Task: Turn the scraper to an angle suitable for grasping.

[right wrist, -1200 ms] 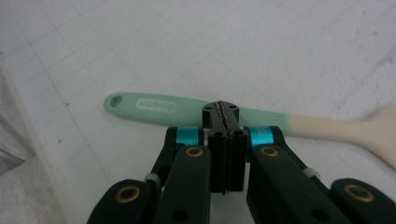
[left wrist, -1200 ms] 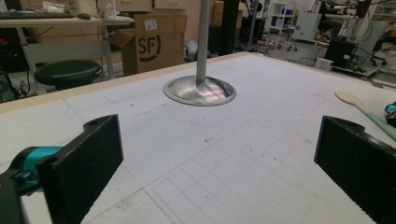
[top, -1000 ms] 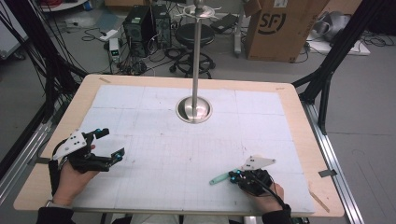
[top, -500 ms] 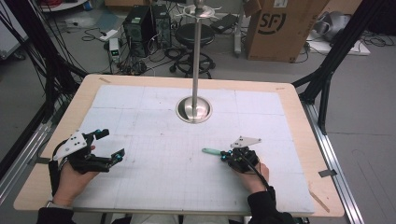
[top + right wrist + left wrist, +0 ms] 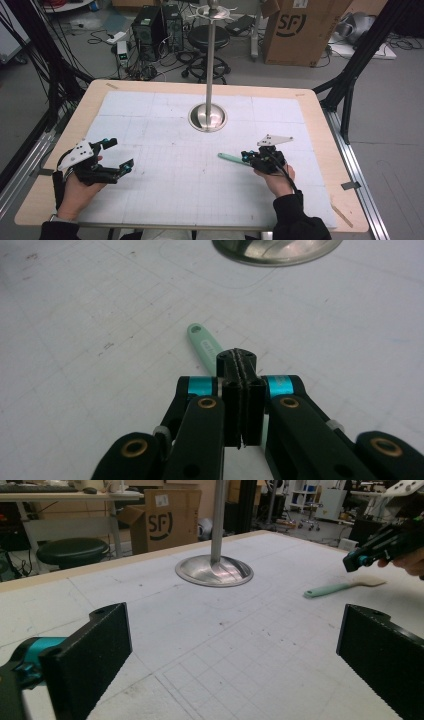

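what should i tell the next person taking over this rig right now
Right gripper: shut on the mint green spatula, handle sticking out ahead toward the steel stand.
Left gripper: open, nothing between its jaws, low over the white mat.
Done: spatula is picked up.
Left: likely carry it to the stand; the hooks at the top look like the place to hang it.

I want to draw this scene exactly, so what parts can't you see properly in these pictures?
- Green tool: in the right gripper view the shut right gripper covers its far end.
- Same tool in the high view: too small to tell its working end.
- Metal stand: its top is cut off by the upper edge of the high view.
- Left gripper: the bottom edge of the left gripper view cuts off its body.
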A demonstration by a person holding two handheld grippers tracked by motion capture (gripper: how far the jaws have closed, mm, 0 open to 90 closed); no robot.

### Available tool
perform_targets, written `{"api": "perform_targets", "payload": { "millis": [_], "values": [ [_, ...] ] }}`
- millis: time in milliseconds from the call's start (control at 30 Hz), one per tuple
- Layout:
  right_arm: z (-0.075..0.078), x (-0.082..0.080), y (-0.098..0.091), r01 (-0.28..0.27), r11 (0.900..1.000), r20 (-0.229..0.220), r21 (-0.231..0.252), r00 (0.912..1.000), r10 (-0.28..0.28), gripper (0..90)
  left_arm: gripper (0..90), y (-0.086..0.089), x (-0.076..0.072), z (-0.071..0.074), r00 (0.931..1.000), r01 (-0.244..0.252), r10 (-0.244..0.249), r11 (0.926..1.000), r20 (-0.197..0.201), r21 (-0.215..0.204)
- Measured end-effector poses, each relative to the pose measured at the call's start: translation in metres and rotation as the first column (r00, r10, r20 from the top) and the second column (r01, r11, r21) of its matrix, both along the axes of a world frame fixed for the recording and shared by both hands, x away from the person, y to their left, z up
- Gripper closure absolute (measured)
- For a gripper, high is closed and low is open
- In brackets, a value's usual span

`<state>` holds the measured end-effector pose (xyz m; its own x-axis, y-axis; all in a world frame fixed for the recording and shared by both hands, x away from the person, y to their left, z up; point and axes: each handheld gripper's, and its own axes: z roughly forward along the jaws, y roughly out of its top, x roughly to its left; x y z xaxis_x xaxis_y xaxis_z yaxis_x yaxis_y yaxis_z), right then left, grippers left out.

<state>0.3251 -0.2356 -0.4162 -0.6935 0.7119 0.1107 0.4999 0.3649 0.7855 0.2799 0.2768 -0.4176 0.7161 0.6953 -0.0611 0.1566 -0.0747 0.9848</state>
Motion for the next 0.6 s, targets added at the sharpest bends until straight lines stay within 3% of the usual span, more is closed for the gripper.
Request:
{"api": "perform_targets", "payload": {
  "millis": [133, 400, 600],
  "values": [
    [0.01, 0.002, -0.009, -0.015, 0.9996, 0.016, -0.026, 0.9998, 0.016, 89.5, 1.7, -0.001, 0.0, 0.0, 1.0, 0.001, -0.001, 1.0, 0.001, 0.003],
    [0.013, 0.001, -0.022, -0.054, 0.9963, 0.014, -0.066, 0.9984, 0.056, 87.4, 1.7, -0.002, 0.0, 0.0, 0.9999, -0.004, 0.004, 1.0, 0.01, -0.001],
    [0.016, 0.004, -0.036, -0.078, 0.9948, 0.019, -0.065, 0.9967, 0.079, 81.6, 1.7, -0.002, 0.0, 0.0, 1.0, -0.002, 0.002, 1.0, 0.006, 0.004]
  ]
}}
